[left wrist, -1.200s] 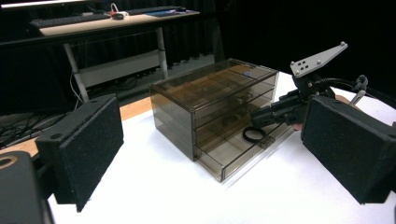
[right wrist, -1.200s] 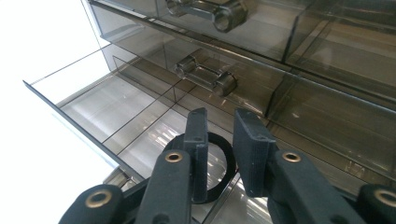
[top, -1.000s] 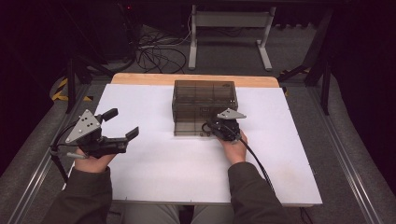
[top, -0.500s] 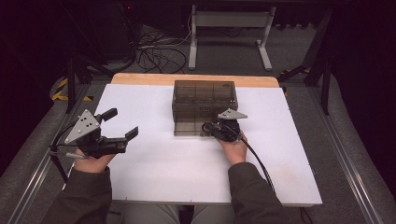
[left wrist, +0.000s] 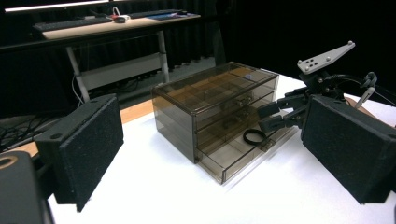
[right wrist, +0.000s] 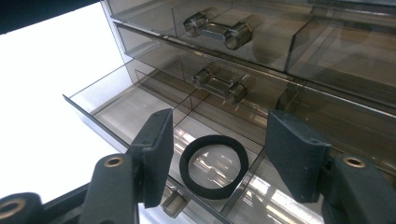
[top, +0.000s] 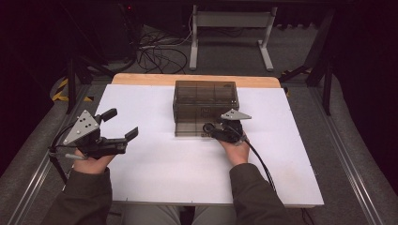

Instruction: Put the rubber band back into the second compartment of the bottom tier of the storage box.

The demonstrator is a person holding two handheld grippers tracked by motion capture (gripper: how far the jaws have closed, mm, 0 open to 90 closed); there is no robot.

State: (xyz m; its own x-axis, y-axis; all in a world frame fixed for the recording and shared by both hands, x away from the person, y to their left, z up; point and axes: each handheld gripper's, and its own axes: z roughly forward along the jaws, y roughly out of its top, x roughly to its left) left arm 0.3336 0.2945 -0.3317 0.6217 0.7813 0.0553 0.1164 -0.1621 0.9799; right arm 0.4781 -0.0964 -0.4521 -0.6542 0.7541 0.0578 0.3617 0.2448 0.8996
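A smoky clear drawer box [top: 204, 101] stands mid-table, its bottom drawer [right wrist: 116, 107] pulled out. A black ring [right wrist: 214, 166] lies flat in one of that drawer's compartments, also seen as the black ring [left wrist: 253, 136] from the left. My right gripper [right wrist: 220, 122] hangs just over it; its jaws have just been opening and stand apart on either side of the ring without touching it. In the high view the right gripper [top: 212, 130] is at the box's front. My left gripper [top: 121, 124] is held open and empty near the table's left edge.
The white table top [top: 155, 164] has a wooden strip [top: 141, 78] along its far edge. The two upper drawers are pushed in, each with a bar handle [right wrist: 218, 83]. Behind the table stand a desk frame [top: 230, 28] and floor cables [top: 155, 51].
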